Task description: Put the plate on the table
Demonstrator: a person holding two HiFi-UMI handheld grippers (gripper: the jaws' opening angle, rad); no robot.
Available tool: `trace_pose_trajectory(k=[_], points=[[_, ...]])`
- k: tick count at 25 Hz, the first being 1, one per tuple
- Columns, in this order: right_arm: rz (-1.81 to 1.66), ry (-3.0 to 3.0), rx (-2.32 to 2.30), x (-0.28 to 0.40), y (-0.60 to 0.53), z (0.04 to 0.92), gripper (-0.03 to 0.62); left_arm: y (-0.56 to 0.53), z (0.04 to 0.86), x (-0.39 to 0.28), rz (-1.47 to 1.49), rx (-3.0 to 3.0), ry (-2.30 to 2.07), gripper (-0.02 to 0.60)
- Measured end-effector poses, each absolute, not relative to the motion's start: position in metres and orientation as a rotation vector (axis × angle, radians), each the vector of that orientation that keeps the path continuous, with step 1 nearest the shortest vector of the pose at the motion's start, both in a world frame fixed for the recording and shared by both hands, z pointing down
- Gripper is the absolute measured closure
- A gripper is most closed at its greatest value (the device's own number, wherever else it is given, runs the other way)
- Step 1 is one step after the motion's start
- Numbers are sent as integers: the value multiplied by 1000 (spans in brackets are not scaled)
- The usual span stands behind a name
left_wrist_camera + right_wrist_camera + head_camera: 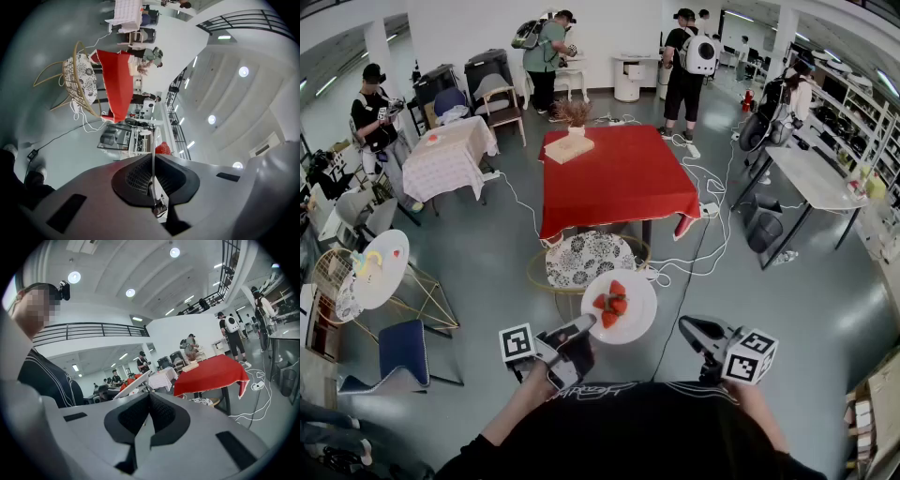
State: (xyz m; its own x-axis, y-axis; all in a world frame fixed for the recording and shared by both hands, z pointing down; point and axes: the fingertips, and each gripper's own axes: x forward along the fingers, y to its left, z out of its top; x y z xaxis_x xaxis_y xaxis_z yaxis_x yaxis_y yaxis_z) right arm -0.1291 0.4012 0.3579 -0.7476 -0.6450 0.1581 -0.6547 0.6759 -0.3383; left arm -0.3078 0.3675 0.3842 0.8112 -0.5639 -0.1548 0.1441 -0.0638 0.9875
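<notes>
A round white plate (639,289), smooth and glossy, is held in the air by its near rim, which is pinched between the closed jaws of the left gripper (584,325). Red strawberries (611,302) are carried on it. The plate is seen just to the left of the right gripper (687,328), whose ribbed black pads are pressed together on nothing. Beyond the plate a wire-framed round chair (587,259) with a patterned cushion is seen, and behind it the table (619,178), draped in red cloth.
</notes>
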Motion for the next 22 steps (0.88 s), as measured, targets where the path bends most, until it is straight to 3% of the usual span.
trace_pose_trajectory(k=[22], points=[[776,-2901,1103,-128,369,376,586,345,410,-309,-593,1483,-401,566]])
